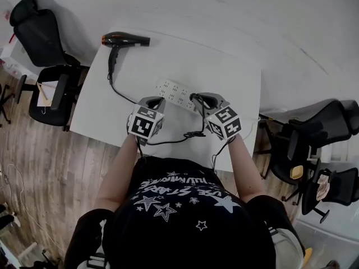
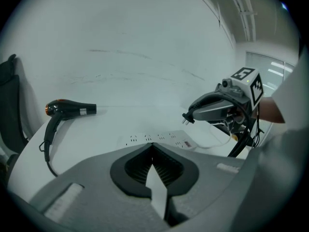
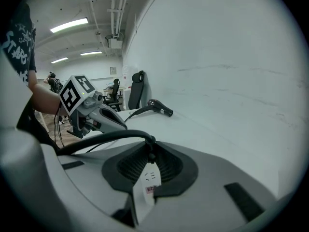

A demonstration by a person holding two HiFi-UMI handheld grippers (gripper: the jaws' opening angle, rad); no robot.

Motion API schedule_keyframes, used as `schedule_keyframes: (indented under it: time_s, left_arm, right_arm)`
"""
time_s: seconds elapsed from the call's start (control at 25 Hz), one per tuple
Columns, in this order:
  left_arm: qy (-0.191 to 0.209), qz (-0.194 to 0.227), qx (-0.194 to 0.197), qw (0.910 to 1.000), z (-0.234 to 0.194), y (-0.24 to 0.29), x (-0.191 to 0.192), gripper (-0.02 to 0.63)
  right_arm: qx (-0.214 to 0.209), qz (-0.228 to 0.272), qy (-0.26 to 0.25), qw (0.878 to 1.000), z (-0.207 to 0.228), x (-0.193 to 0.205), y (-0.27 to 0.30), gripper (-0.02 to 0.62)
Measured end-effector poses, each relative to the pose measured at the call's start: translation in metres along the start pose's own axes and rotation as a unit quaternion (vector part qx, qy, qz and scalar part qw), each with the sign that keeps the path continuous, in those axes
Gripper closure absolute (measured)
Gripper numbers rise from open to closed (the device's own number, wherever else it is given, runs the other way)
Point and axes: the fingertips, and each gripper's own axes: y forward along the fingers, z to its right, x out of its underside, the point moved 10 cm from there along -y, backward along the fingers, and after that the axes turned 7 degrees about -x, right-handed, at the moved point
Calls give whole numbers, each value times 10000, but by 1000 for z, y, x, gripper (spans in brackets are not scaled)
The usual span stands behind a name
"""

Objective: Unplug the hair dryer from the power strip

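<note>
The black hair dryer (image 1: 124,40) lies at the far left of the white table (image 1: 224,66). Its black cord (image 1: 120,91) runs along the table to my right gripper (image 1: 197,100). In the left gripper view, my right gripper (image 2: 189,116) is shut on the black plug (image 2: 186,119), whose prongs hang bare above the white power strip (image 2: 159,139). In the right gripper view the cord (image 3: 111,138) leaves the jaw tips of that gripper (image 3: 150,151), and the power strip (image 3: 146,183) shows through the gap below. My left gripper (image 1: 156,102) hovers over the strip's near end, shut on nothing.
Black office chairs stand left of the table (image 1: 42,43) and at its right (image 1: 314,133). A white wall rises behind the table. The strip's thin white lead (image 2: 212,141) trails off to the right. Wooden floor (image 1: 50,167) lies below the table's near edge.
</note>
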Motion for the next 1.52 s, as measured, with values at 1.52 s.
schedule_keyframes:
  time_s: [1.52]
  left_arm:
    - [-1564,1099,-2416,9514,218,-146,60,598]
  right_arm:
    - [-1644,406,-1281,9772,-49,67,-122,525]
